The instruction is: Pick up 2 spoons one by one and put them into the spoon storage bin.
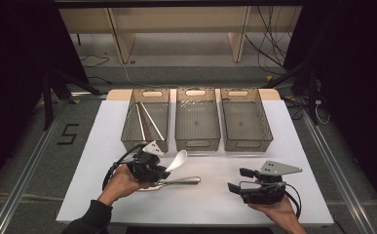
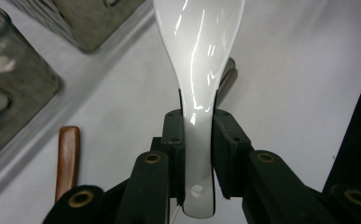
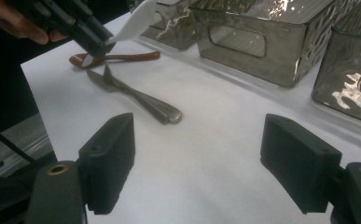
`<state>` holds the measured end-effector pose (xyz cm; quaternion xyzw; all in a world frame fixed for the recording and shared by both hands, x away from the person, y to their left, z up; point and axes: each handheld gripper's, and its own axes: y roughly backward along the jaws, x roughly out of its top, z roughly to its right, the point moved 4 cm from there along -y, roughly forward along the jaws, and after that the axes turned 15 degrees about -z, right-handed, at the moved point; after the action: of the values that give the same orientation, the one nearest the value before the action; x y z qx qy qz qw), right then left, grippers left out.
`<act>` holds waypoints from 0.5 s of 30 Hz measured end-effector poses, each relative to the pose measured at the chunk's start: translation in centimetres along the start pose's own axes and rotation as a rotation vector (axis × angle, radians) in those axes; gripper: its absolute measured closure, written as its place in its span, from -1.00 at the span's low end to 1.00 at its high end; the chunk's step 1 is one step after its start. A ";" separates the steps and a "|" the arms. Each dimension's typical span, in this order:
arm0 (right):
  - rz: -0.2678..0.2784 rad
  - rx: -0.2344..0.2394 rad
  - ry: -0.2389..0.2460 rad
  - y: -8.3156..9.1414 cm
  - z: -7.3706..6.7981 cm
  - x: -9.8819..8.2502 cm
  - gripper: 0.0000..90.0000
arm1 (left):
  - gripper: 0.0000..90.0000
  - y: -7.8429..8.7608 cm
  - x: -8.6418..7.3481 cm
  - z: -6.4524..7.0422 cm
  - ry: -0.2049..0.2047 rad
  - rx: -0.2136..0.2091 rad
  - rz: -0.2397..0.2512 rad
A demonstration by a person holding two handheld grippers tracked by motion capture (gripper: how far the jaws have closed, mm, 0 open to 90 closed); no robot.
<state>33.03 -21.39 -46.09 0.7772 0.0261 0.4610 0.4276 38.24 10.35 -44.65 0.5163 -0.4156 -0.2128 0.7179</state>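
Left gripper (image 2: 197, 154) clamps white spoon (image 2: 197, 56) handle, bowl cut off; right gripper (image 3: 206, 163) wide open, empty; floor marking (image 1: 68, 133) reads "5"

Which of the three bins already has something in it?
The left bin, the one nearest the left gripper: two pale sticks lie slanted inside it. The middle bin and right bin look empty.

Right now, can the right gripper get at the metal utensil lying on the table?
Probably yes. The right gripper is open with nothing between its jaws, and bare white table lies between it and the metal utensil. The left gripper, shut on the white spoon, hovers close over its far end.
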 end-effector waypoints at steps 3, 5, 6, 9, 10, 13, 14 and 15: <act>0.001 0.001 0.000 0.0 0.0 0.0 -0.40 | 0.68 0.3 0.8 -0.3 0.015 0.015 0.031; 0.002 0.001 0.001 0.0 -0.1 0.0 -0.40 | 0.68 0.5 1.3 -0.6 0.026 0.012 0.050; 0.003 0.001 0.002 0.0 -0.1 0.0 -0.40 | 0.68 0.6 1.7 -0.9 0.038 0.017 0.065; 0.006 0.002 0.006 0.0 -0.1 0.1 -0.40 | 0.68 0.8 2.6 -1.3 0.049 0.020 0.091; 0.007 0.003 0.005 0.0 -0.1 0.1 -0.40 | 0.68 1.0 3.0 -1.5 0.051 0.021 0.099; 0.008 0.004 0.006 0.0 -0.2 0.1 -0.40 | 0.68 1.3 3.8 -1.9 0.058 0.033 0.113; 0.008 0.004 0.006 0.0 -0.2 0.1 -0.40 | 0.68 1.3 4.1 -2.1 0.061 0.037 0.119; 0.008 0.004 0.006 0.0 -0.2 0.1 -0.40 | 0.68 1.4 4.3 -2.2 0.063 0.038 0.123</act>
<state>32.93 -21.22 -46.04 0.7768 0.0250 0.4649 0.4240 42.31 8.97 -41.97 0.5096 -0.4276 -0.1439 0.7326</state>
